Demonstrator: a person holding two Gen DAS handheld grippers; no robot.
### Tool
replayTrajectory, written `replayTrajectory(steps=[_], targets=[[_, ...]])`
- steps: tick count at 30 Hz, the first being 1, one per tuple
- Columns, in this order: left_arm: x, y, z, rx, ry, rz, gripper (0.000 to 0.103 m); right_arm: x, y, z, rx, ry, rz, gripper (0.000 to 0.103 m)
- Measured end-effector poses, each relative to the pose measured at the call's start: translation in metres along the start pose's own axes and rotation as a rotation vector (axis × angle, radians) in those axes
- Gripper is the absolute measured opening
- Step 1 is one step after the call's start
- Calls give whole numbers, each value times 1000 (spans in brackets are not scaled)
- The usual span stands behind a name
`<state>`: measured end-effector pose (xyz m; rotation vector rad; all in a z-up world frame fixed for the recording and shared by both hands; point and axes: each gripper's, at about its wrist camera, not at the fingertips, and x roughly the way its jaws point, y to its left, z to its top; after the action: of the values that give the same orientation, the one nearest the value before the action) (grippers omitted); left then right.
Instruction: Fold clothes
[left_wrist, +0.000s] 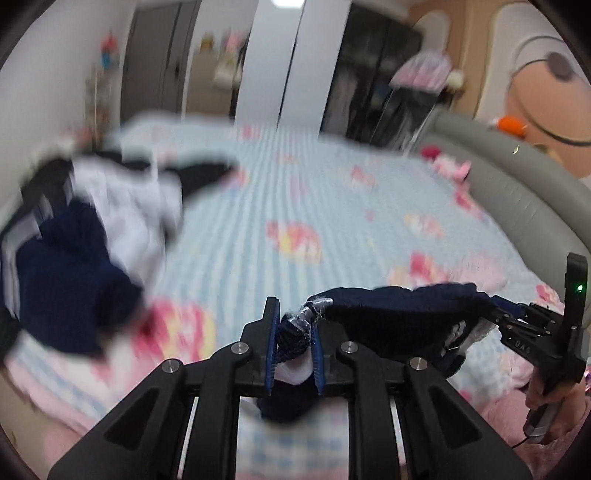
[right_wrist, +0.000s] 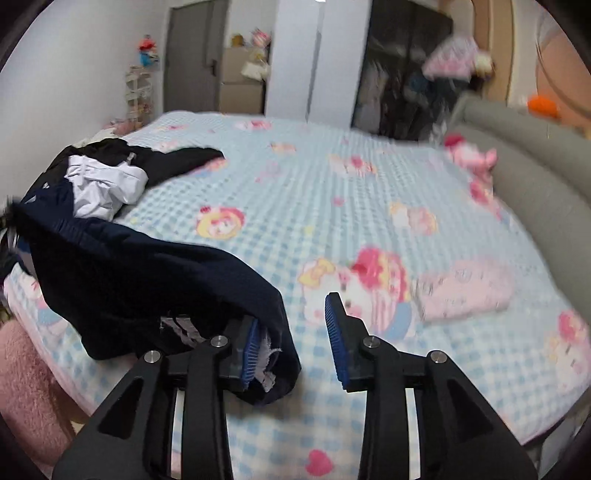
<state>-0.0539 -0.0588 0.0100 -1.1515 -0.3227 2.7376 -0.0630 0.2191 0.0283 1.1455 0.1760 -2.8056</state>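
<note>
A navy garment (left_wrist: 399, 314) with grey-white trim hangs stretched above the bed. My left gripper (left_wrist: 293, 339) is shut on one bunched end of it. In the left wrist view the right gripper (left_wrist: 491, 317) touches the other end at the right. In the right wrist view my right gripper (right_wrist: 291, 339) has its jaws apart, with the navy garment (right_wrist: 147, 273) draped over the left finger (right_wrist: 249, 350) and nothing clamped.
A pile of dark and white clothes (right_wrist: 103, 181) lies at the bed's left edge. A folded pink garment (right_wrist: 465, 291) lies on the blue checked bedsheet (right_wrist: 295, 192) at the right. A grey padded headboard (right_wrist: 535, 192) runs along the right. A pink fluffy stool (right_wrist: 26, 387) stands at the lower left.
</note>
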Motion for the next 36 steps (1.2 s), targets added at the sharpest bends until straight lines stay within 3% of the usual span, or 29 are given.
replayTrajectory(steps=[2,3,5,7,8,10,13,16,19,21,22,23,24,25,27,30,33,36], targets=[[36,12,-25,-37,142,-4,18,22,-5,-16,51,93,28,29],[43,14,-34,-41,176,2,19,34,-7,-26,59,131,24,29],[48,17,-49,-38,201,16,21,46,-6,-41,40,169,-19,29],[45,19,-56,-28,195,33,41,48,-5,-49,23,179,-50,30],[42,19,-56,-24,190,31,42,47,-7,-51,25,179,-46,30],[38,17,-56,-2,168,16,42,49,-15,-50,82,204,32,33],[36,10,-56,51,129,1,50,58,-19,-50,214,303,417,35],[37,-9,-53,162,86,34,58,71,1,-62,180,352,376,34],[47,-24,-49,302,89,115,63,84,21,-74,135,397,303,35],[59,-25,-45,358,120,160,63,87,25,-78,112,380,229,34],[63,-25,-43,363,126,145,63,87,25,-77,101,360,206,34],[64,-25,-41,364,128,110,55,85,24,-74,70,349,224,34],[65,-26,-40,363,127,81,28,81,21,-68,69,319,234,34],[65,-27,-38,360,124,58,9,77,19,-62,74,286,235,34],[60,-24,-32,308,74,59,8,68,14,-47,80,215,222,34],[41,8,-18,78,-20,38,8,63,10,-31,92,187,232,38],[26,48,-17,-114,-71,92,8,69,20,-34,31,265,268,45],[33,65,-28,-108,1,134,8,76,39,-53,-7,355,325,45]])
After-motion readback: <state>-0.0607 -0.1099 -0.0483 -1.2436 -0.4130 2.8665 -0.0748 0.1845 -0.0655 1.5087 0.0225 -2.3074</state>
